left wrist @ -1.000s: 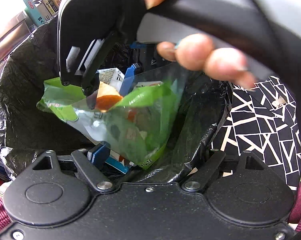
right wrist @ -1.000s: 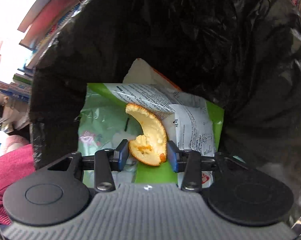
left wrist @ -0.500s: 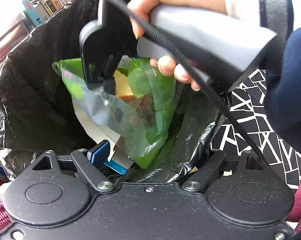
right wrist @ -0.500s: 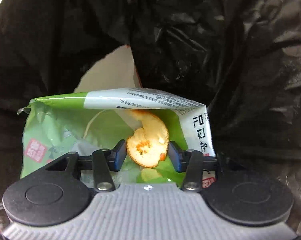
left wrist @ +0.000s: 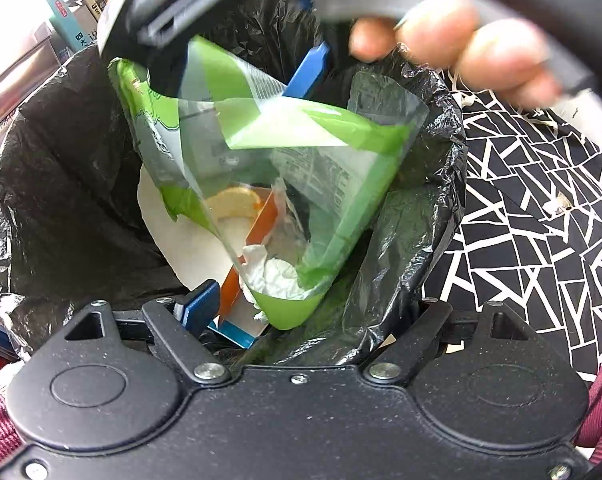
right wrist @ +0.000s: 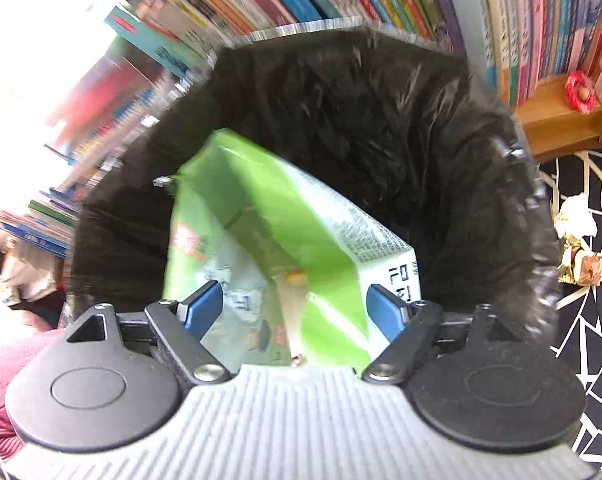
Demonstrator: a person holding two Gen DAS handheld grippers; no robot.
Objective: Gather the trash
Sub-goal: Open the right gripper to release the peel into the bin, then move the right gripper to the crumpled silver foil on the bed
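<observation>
- The orange peel piece [left wrist: 237, 204], pinched a second ago between the right gripper [right wrist: 297, 312] fingers, now lies inside the green-and-clear plastic snack bag [left wrist: 301, 184].
- Those fingers are opening, empty.
- The left gripper [left wrist: 301, 308] holds the black-lined bin [left wrist: 441, 200] rim, half-open.
- Crumpled wrappers [right wrist: 581, 256] remain outside.

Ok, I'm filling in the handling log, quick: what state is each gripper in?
Left gripper: cannot tell; the bin liner hides one finger.
Right gripper: jaws opening, nothing gripped between its pads.

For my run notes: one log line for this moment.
right gripper: jaws opening, nothing between | orange peel: in bin | green wrapper: in bin
</observation>
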